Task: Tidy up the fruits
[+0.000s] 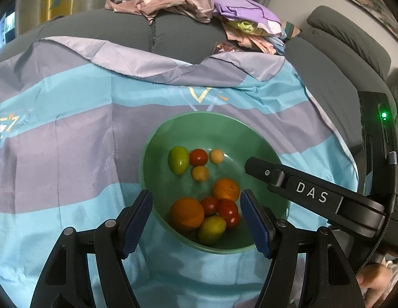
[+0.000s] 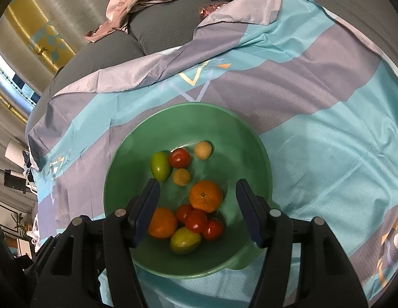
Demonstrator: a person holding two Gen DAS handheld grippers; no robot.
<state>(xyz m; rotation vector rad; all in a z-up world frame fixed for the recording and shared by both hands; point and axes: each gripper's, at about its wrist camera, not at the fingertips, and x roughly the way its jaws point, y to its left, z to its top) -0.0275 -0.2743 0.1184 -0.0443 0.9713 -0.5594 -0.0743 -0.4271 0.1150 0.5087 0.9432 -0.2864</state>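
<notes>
Fruits all sit inside a green bowl on a blue-and-lilac striped cloth spread over a grey couch. Seen from my right wrist, toward the bowl's 11 o'clock lie a green mango, a red tomato and two small tan fruits, one at 12 o'clock, the other just nearer. At the middle rests an orange; toward 6 o'clock a second orange, three tomatoes and a yellow-green mango bunch together, touching.

My right claw hovers above the bowl, spread wide, pinching nothing. My left claw hangs over the near rim, also spread and empty. Crumpled pink and purple clothes pile at 12 o'clock on the couch.
</notes>
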